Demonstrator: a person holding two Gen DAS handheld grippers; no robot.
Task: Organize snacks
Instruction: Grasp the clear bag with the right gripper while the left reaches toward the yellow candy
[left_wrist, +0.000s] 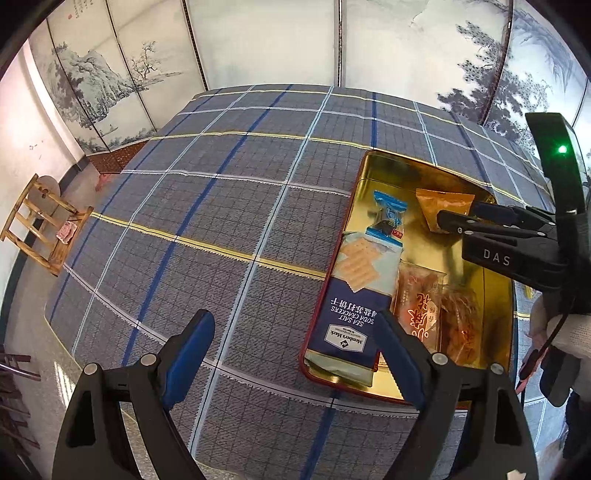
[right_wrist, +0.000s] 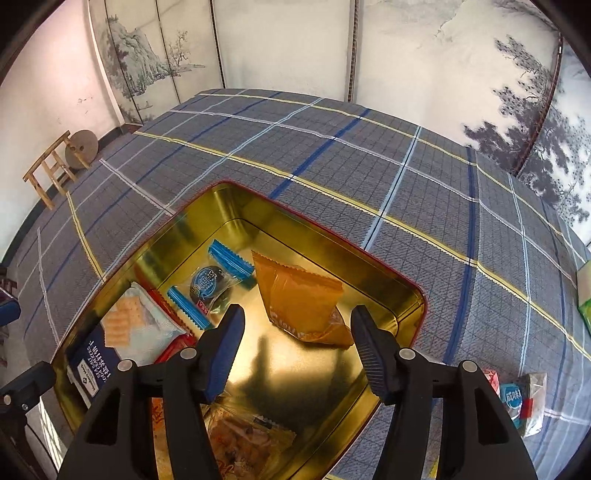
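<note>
Both tongs are wide open and empty, right tongs over the gold tin, orange packet at 12 o'clock, left tongs beside the tin.

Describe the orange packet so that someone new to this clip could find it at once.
Start at the gold tin on the plaid cloth. Inside, toward its far end, the orange packet lies just ahead of the open right tool. It is the only plain orange wrapper; the blue candy beside it is blue-edged, and the cracker pack is navy.
</note>
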